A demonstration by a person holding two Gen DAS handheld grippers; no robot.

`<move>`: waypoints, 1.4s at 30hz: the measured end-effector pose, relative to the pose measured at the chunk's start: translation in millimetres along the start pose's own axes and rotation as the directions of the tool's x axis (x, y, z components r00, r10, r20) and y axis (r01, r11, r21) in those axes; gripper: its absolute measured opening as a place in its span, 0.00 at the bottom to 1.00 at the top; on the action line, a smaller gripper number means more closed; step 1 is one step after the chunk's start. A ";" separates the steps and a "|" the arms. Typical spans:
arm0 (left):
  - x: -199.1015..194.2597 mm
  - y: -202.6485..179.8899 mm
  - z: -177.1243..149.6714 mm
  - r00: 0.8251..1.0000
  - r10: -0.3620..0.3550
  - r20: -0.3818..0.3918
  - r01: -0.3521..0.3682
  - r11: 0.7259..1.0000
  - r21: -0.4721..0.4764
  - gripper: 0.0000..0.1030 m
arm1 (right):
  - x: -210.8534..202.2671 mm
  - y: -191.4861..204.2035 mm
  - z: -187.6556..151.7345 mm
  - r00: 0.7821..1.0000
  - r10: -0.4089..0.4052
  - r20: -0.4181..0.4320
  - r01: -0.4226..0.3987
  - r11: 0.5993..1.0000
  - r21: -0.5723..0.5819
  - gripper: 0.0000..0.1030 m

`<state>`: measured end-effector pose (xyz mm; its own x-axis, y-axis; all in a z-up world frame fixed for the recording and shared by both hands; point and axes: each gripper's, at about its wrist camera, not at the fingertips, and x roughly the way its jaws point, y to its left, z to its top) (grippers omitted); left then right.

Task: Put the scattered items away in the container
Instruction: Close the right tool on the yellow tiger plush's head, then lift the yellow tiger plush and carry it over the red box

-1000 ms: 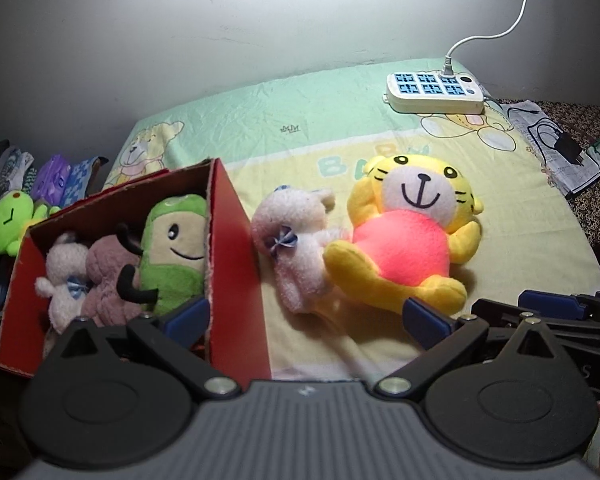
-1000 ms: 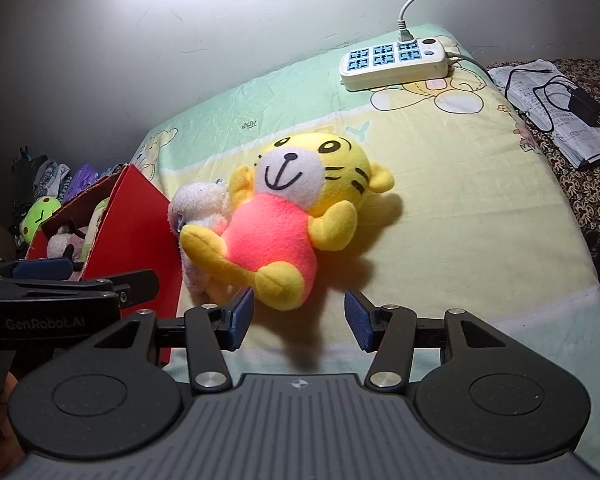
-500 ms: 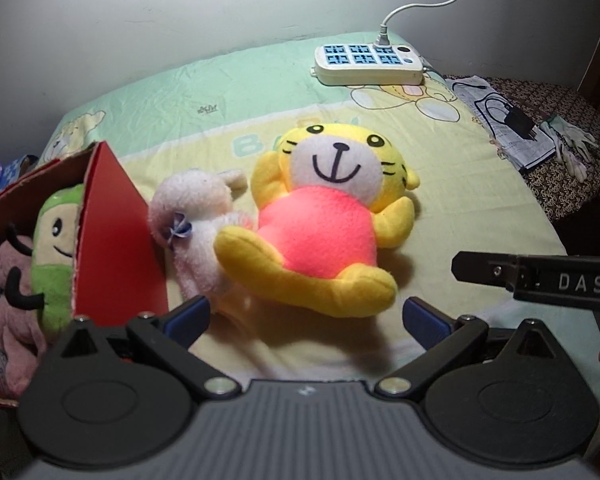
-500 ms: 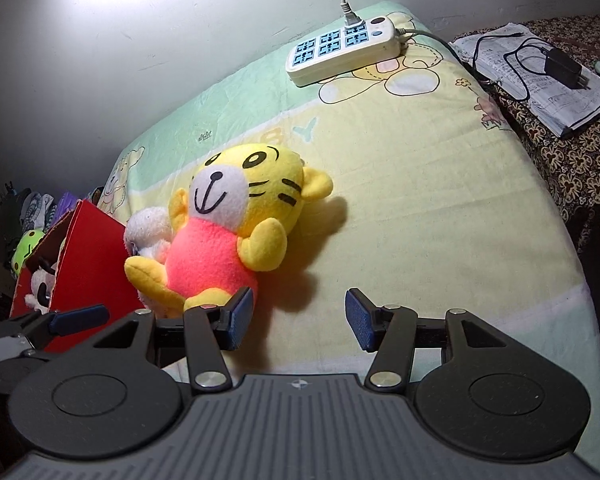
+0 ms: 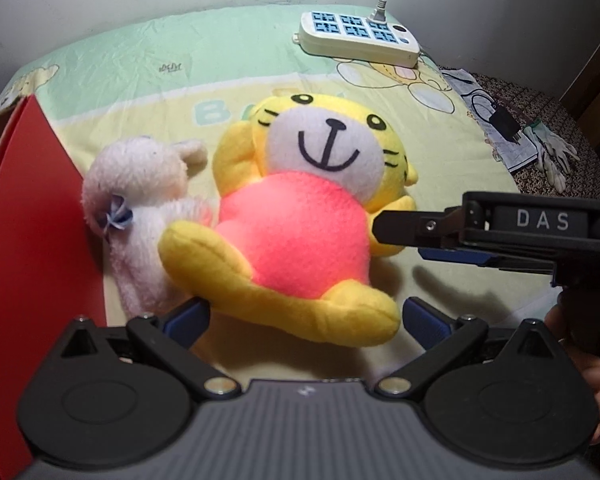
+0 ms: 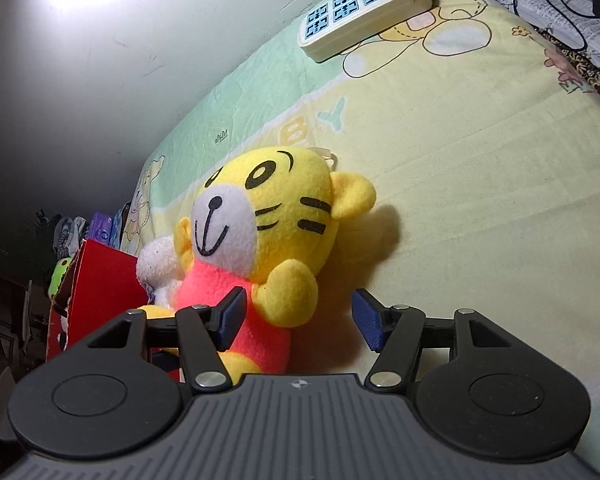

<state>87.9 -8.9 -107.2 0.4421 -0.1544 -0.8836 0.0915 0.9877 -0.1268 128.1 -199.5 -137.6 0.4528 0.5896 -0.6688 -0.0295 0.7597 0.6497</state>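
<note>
**Closing on the tiger from two sides**

Dropped both grippers lower and nearer over the last second, bringing tiger (image 5: 296, 232) up large in each view and pushing most of box (image 5: 32, 220) off the left edge. Just widened the jaws of right gripper (image 6: 299, 318): now spread, with the tiger's raised arm between them and no pad seen pressing on it. Left gripper (image 5: 304, 316) spread wide as well, straddling the tiger's near leg, holding nothing.

Lying face up on bed (image 6: 480, 160), a little to the right of the box, with only bunny (image 5: 140, 184) between, the bunny right against the box's red wall. Well away from the box, at the bed's far end: power strip (image 5: 356, 38).

Yellow plush, white muzzle with a black anchor-shaped smile, black whisker stripes, round ears, bright pink belly, stubby arms, fat yellow feet.

Likely light, soft and squashy; nothing to break, nothing slippery, fleece easy for the pads to bite. Apt to sag and flop if raised by one limb, and to drag the bunny along where the two touch. Best taken across the pink belly, or at arm and leg together, one gripper each, squeezing deep enough to catch the stuffing. Bulky beside the box by the look of it, so probably to be tipped in end first and pressed down.
</note>
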 end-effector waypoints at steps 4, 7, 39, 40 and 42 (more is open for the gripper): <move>11.3 5.3 2.6 1.000 0.008 -0.021 -0.008 1.000 -0.005 0.99 | 11.3 6.0 4.7 0.999 0.052 -0.004 -0.052 0.998 -0.032 0.61; 22.1 11.4 5.4 0.999 0.002 -0.045 -0.003 1.000 -0.027 0.99 | 18.5 9.6 8.7 0.997 0.073 -0.006 -0.073 0.996 -0.054 0.61; 10.8 -41.6 -30.4 0.987 -0.138 -0.079 0.145 0.986 0.082 0.97 | -54.2 -22.7 -18.2 0.991 0.126 0.039 -0.128 0.989 0.072 0.28; 9.0 -45.6 -33.4 0.987 -0.141 -0.079 0.149 0.984 0.100 0.97 | -58.2 -23.1 -21.2 0.992 0.120 0.047 -0.123 0.990 0.071 0.28; 4.9 -51.8 -39.0 0.987 -0.145 -0.075 0.154 0.979 0.130 0.97 | -64.9 -23.5 -27.0 0.992 0.108 0.061 -0.113 0.991 0.073 0.28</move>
<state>50.5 -59.9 -122.6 0.3557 -0.2939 -0.8872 0.2736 0.9404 -0.2018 75.3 -248.2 -119.2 0.5003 0.6506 -0.5713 -0.0150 0.6663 0.7455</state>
